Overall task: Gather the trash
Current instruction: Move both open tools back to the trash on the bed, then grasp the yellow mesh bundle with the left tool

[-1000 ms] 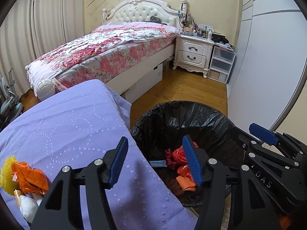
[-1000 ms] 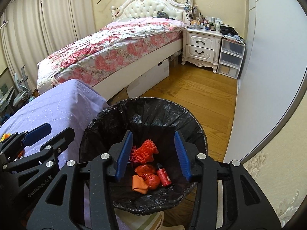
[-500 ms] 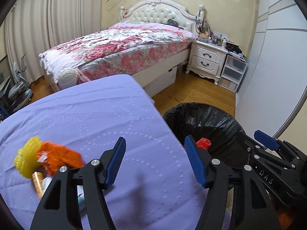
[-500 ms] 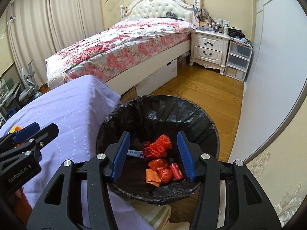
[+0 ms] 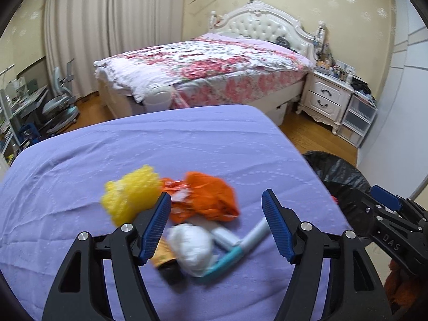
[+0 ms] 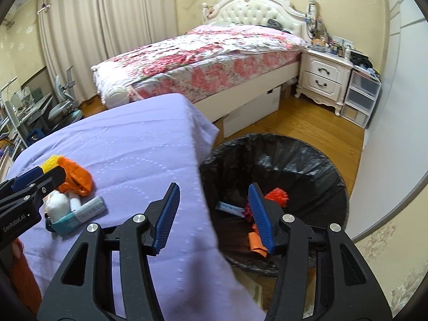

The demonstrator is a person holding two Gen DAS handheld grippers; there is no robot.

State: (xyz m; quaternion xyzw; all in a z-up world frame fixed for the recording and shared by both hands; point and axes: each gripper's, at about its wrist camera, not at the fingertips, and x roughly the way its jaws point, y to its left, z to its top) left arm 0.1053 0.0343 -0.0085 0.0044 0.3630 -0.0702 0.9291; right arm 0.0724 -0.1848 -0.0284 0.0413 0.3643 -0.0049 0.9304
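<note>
Trash lies in a heap on the purple cloth point(image 5: 165, 144): a yellow mesh ball point(image 5: 129, 198), an orange wrapper point(image 5: 211, 200), a white crumpled wad point(image 5: 191, 243) and a teal-and-grey tube point(image 5: 240, 246). My left gripper point(image 5: 216, 222) hovers over this heap, its jaws opening, nothing held between them. The black-lined trash bin point(image 6: 302, 160) stands beside the cloth's edge, with red and orange scraps point(image 6: 276, 195) inside. Over the cloth's edge and the bin's rim is my right gripper point(image 6: 212, 214), jaws opening and empty.
A bed with a floral cover point(image 5: 214, 61) stands behind, with a white nightstand point(image 5: 325, 99) and plastic drawers point(image 5: 359, 117) to its right. A desk chair point(image 5: 57, 104) and a desk are at the far left. Wooden floor point(image 6: 302, 117) surrounds the bin.
Both grippers have swung left, away from the bin and over the purple cloth. The trash heap now lies under my left gripper. Both pairs of jaws stand wider.
</note>
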